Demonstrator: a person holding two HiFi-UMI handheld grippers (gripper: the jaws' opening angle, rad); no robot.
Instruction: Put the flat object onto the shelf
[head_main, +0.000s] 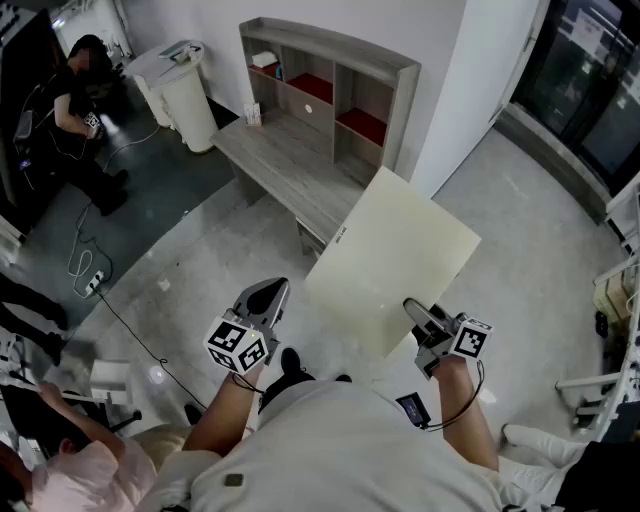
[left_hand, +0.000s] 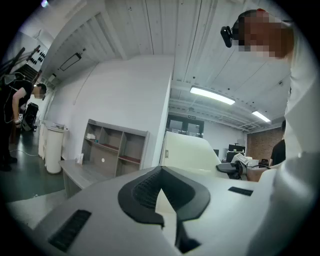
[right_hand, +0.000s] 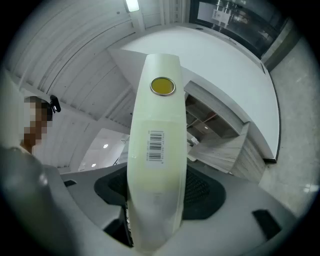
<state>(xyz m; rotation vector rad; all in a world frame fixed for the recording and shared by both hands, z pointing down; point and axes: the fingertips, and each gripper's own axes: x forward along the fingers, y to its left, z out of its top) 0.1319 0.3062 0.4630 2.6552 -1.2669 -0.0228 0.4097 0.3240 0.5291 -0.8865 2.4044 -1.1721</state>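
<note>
Carry step — the right claw (head_main: 418, 312) clamps the near edge of the cream board (head_main: 395, 255); the left claw (head_main: 268, 295) is closed and empty. Next: advance to the far shelf (head_main: 345, 60) — keep the board level.

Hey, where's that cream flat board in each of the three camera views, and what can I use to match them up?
Head view: flat board at centre-right, in front of the person.
Left gripper view: right of centre, beyond the jaws.
Right gripper view: edge-on up the middle, clamped between the jaws.
Shared landmark: grey shelf unit.
</note>
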